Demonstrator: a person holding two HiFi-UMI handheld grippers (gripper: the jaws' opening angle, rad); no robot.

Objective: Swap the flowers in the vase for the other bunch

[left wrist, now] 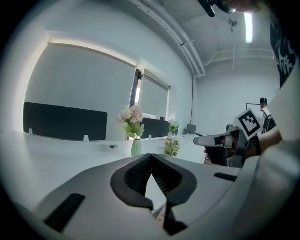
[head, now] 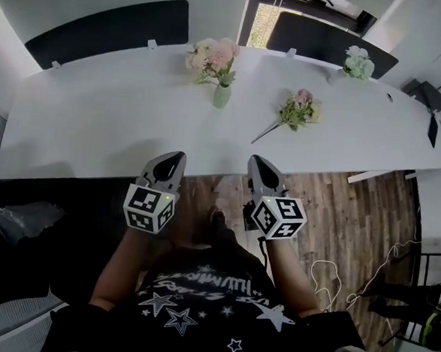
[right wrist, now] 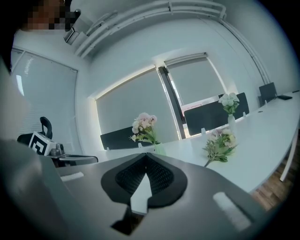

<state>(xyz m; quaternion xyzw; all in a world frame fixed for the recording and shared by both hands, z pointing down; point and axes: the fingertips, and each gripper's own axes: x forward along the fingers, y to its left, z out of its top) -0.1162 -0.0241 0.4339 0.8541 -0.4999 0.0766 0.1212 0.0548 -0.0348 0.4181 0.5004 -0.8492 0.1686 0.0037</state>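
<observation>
Pink flowers (head: 212, 56) occupy the vase (head: 222, 96); other bunch (head: 299, 109) apparently untouched; left gripper (head: 177, 156) and right gripper (head: 257, 160) clenched, empty.

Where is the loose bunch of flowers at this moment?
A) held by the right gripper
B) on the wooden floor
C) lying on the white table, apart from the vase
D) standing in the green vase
C: the loose bunch lies flat on the white table, to the right of the green vase in the head view, with nothing holding it.
</observation>
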